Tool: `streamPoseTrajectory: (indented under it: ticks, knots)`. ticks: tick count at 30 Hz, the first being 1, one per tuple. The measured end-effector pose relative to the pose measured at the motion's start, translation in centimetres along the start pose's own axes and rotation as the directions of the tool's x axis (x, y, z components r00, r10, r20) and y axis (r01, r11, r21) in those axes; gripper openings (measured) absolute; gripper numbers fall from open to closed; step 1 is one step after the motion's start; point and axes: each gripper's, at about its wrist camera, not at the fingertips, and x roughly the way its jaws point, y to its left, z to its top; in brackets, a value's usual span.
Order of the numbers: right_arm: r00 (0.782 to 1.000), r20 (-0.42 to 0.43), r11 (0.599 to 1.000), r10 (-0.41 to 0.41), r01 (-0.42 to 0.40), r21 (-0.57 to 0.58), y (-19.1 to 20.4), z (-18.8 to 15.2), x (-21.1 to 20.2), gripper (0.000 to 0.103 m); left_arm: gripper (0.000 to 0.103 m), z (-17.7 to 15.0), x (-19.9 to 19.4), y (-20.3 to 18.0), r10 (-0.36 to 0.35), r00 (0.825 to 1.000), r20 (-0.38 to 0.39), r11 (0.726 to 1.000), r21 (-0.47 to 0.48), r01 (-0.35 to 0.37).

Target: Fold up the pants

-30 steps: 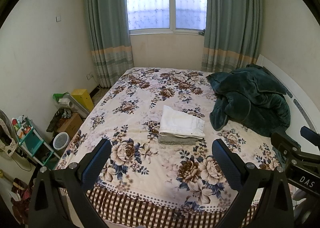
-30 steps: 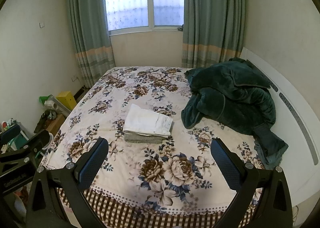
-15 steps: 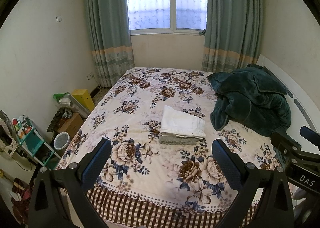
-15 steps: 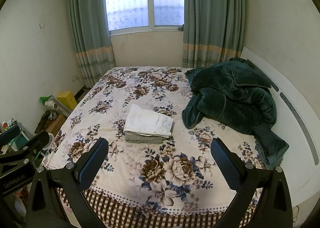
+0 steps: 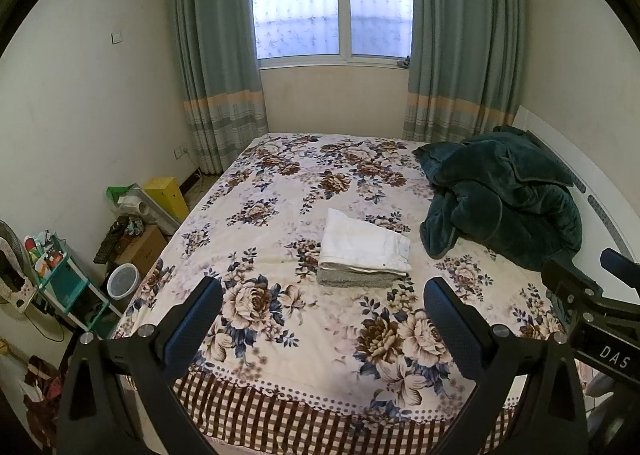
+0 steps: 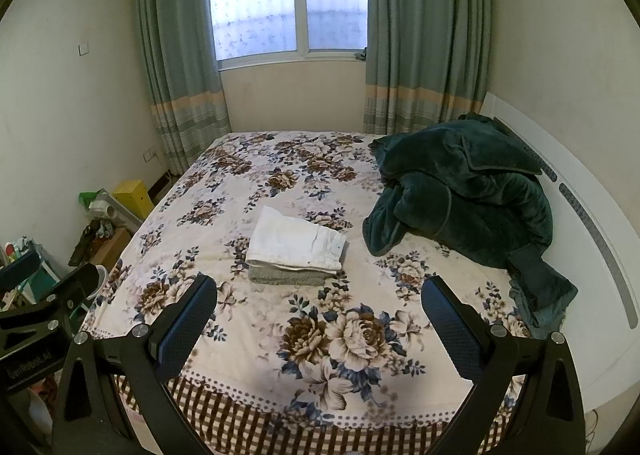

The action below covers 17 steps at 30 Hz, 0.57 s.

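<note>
Folded white pants (image 5: 364,245) lie on top of a folded grey garment (image 5: 354,279) in the middle of the floral bed (image 5: 280,215). The stack also shows in the right wrist view, white pants (image 6: 296,241) over the grey garment (image 6: 286,277). My left gripper (image 5: 322,329) is open and empty, held back above the foot of the bed. My right gripper (image 6: 320,325) is open and empty at about the same distance. Each gripper's body shows at the edge of the other's view.
A dark green blanket (image 5: 504,195) is heaped at the right by the white headboard (image 6: 592,223). On the floor at the left are a yellow box (image 5: 166,195), a cardboard box (image 5: 140,249), a small bin (image 5: 123,281) and a teal shelf (image 5: 60,287). Window and curtains stand behind.
Both views have shifted very slightly; the pants stack and both grippers stay as they were.
</note>
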Motion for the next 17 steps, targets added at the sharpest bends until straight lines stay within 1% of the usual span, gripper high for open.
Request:
streamPoseTrajectory:
  ticks: [17]
  knots:
    - [1.000, -0.001, 1.000, 0.002, -0.002, -0.003, -0.05, 0.03, 0.07, 0.103, 0.103, 0.13, 0.31, 0.16, -0.004, 1.000, 0.007, 1.000, 0.001, 0.004]
